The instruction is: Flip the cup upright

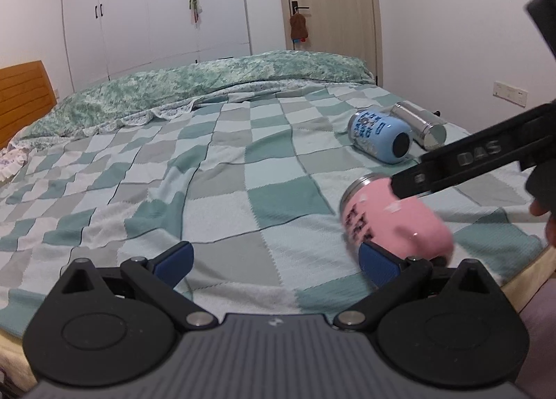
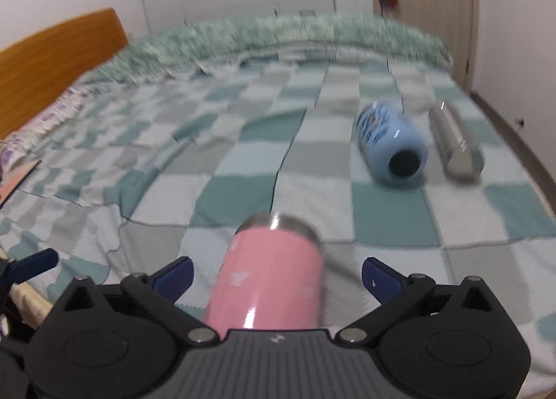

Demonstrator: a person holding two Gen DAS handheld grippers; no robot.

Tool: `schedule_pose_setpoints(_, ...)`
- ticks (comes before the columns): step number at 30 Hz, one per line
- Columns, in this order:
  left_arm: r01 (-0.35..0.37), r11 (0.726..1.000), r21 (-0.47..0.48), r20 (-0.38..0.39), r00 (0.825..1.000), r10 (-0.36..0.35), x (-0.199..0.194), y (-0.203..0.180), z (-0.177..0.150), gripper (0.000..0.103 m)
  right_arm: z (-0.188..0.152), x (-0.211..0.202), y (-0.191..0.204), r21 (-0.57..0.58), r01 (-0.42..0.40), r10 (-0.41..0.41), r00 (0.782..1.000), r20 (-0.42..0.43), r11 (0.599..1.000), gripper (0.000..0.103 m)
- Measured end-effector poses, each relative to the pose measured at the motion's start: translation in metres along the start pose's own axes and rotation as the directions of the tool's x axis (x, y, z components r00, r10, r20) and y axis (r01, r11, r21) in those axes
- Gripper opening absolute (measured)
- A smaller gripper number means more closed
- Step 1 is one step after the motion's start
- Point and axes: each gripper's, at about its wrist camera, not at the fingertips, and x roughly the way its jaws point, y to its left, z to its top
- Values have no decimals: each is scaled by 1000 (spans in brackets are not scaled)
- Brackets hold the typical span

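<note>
A pink cup (image 2: 274,274) with a steel rim lies on its side on the checkered bedspread (image 2: 215,169), rim pointing away. In the right wrist view it lies between my right gripper's (image 2: 277,275) wide-open blue fingers, neither pad touching it. In the left wrist view the pink cup (image 1: 396,218) lies at the right, with the right gripper's black finger (image 1: 462,164) over it. My left gripper (image 1: 274,261) is open and empty just left of the cup; its right pad (image 1: 377,265) is close to the cup.
A blue cup (image 1: 380,133) and a steel cup (image 1: 422,124) lie on their sides farther back on the right. A rolled green quilt (image 1: 208,82) lies along the far edge. A wooden headboard (image 1: 24,86) is at the left. The bed edge is near the grippers.
</note>
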Motion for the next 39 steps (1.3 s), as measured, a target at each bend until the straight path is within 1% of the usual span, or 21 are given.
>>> schedule_pose_setpoints(3,-10,1000,14,-5,1000,10,-3,-16,10,103,-2,-17,-23,-39,5,-3,999,50,999,103)
schedule_pose_setpoints(6,-11,1000,21,-13,1000,11,-3,-33,20,103,-7,-26,-47,-95,21,-13,997,77,995,103)
schedule_pose_setpoints(12,-3,1000,29,-54,999,5,6,-72,36,103,-20,-24,-91,-150,14,-3,997,73,989,103)
schedule_pose_setpoints(16,5,1000,14,-106,994,-3,23,-91,43,103,-29,-13,-107,-220,7,7,998,62,976,103)
schedule_pose_setpoints(19,15,1000,-2,-158,987,-15,39,-99,46,103,-33,-5,-117,-272,0,16,998,55,962,103)
schedule_pose_setpoints(24,-5,1000,2,-231,973,5,66,-108,51,103,-34,7,-136,-306,-35,54,997,53,951,103)
schedule_pose_setpoints(28,-8,1000,-26,-297,955,0,87,-109,57,103,-31,16,-150,-322,-59,77,996,45,945,103)
schedule_pose_setpoints(31,-17,1000,-23,-353,936,8,103,-110,61,103,-29,21,-154,-335,-75,94,995,41,939,103)
schedule_pose_setpoints(35,-12,1000,-23,-427,904,1,121,-110,62,103,-28,28,-157,-345,-94,114,993,37,934,103)
schedule_pose_setpoints(39,-20,1000,-22,-473,881,7,137,-109,65,103,-28,34,-159,-343,-106,125,992,34,933,103)
